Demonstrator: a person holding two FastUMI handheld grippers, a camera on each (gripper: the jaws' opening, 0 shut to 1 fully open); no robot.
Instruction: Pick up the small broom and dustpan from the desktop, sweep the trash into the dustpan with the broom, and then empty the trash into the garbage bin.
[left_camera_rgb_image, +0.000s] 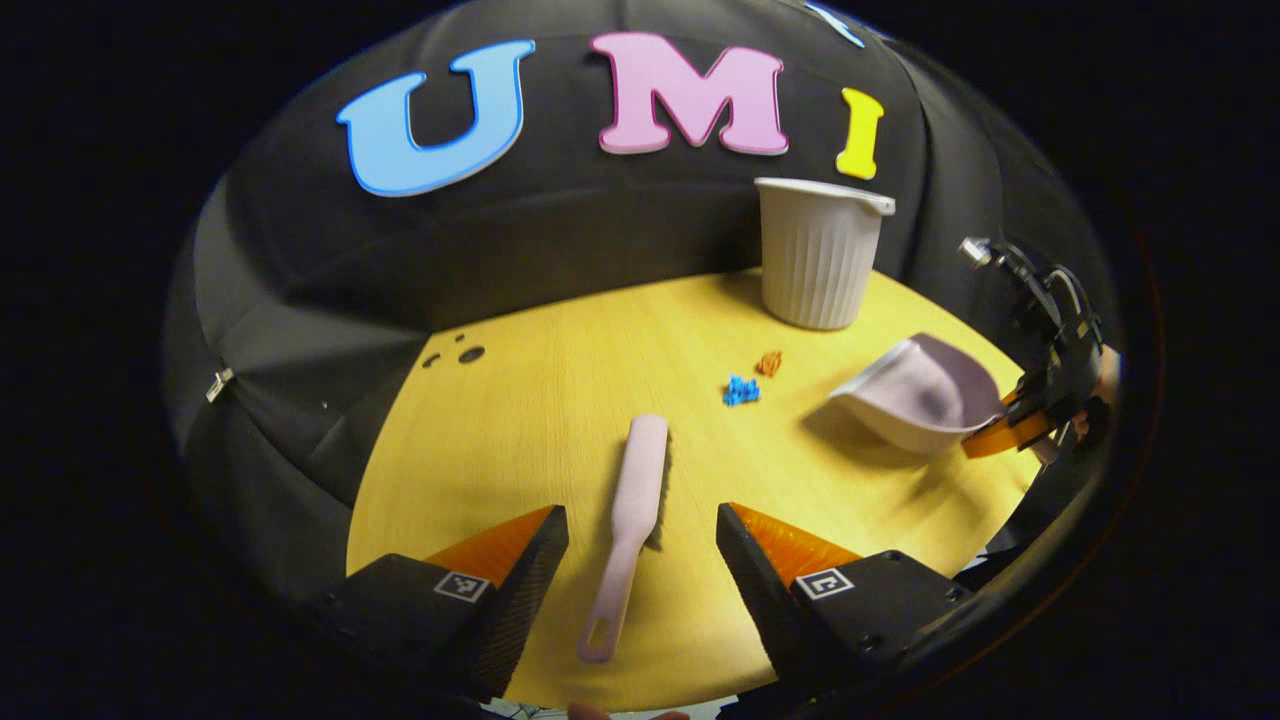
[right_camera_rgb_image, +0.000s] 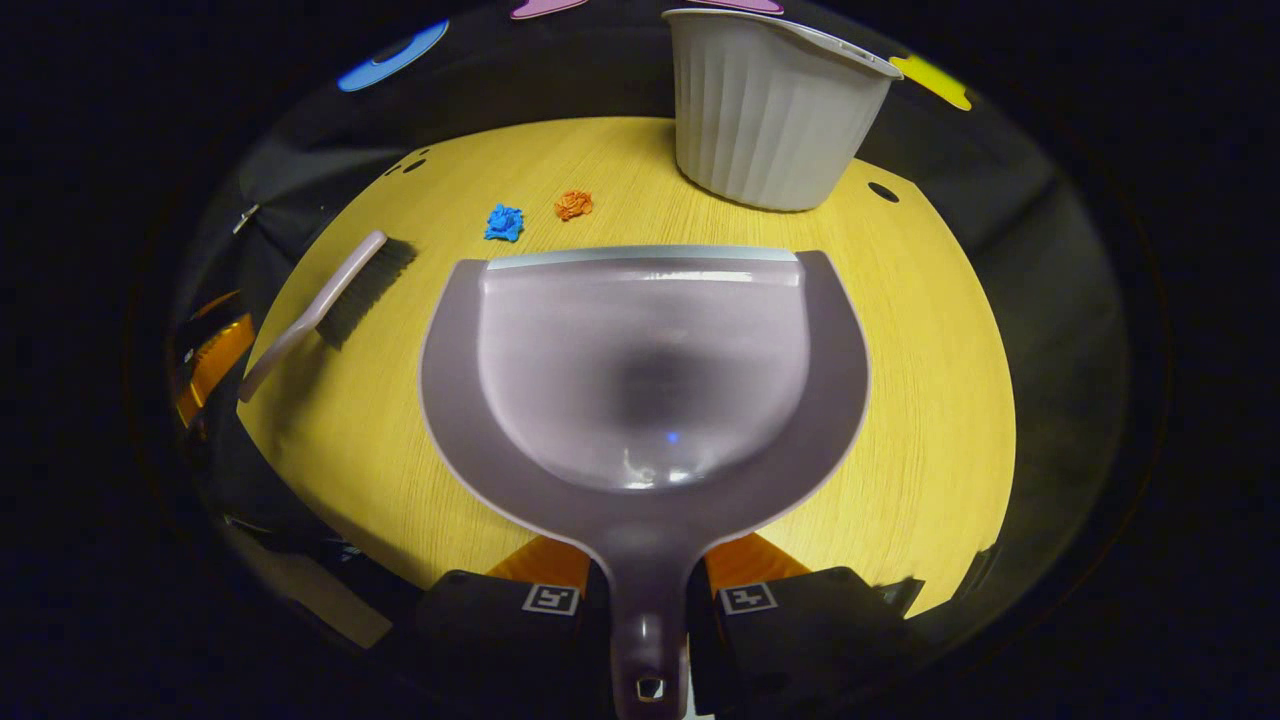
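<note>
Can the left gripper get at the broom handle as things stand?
Probably yes. The left gripper is open, with the broom lying flat on the table between its fingers, nothing across the handle; the dustpan sits off to one side.

- A yellow wood-grain tabletop (left_camera_rgb_image: 560, 400) with a rounded edge stands in the booth.
- Black cloth (left_camera_rgb_image: 300, 300) hangs close behind it as the wall, creased and folded, wrapping round both sides.
- A few small dark holes (left_camera_rgb_image: 470, 354) sit in the tabletop near its far edge.
- A small metal clip (left_camera_rgb_image: 219, 384) is pinned to the cloth at one side.
- Light falls from above; shadows are soft.
</note>
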